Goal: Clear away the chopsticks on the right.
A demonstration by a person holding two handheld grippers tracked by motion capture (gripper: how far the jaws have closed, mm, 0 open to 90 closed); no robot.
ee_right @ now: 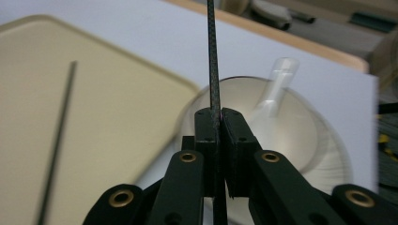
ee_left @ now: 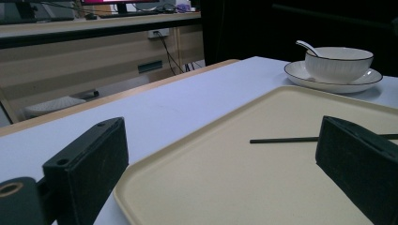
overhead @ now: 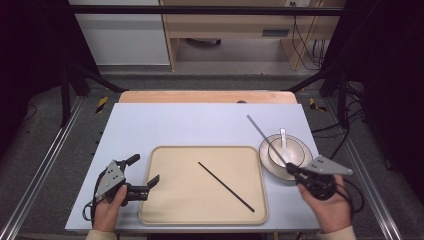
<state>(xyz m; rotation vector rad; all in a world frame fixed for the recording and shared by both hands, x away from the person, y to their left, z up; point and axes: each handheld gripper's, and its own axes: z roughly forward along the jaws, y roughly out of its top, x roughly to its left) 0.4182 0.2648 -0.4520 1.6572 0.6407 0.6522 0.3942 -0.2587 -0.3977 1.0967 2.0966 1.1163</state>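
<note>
1. Right tongs (ee_right: 218,123): clenched on a dark chopstick (overhead: 265,136), raised aslant above the bowl (overhead: 286,152).
2. Left tongs (overhead: 144,171): released, at the tray (overhead: 165,210) edge.
3. Second chopstick (overhead: 226,186): lying flat in the tray.

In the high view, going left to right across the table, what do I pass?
Left tool, open, at the tray's left edge → beige tray → black chopstick lying on the tray → plate carrying the bowl and white spoon.
</note>
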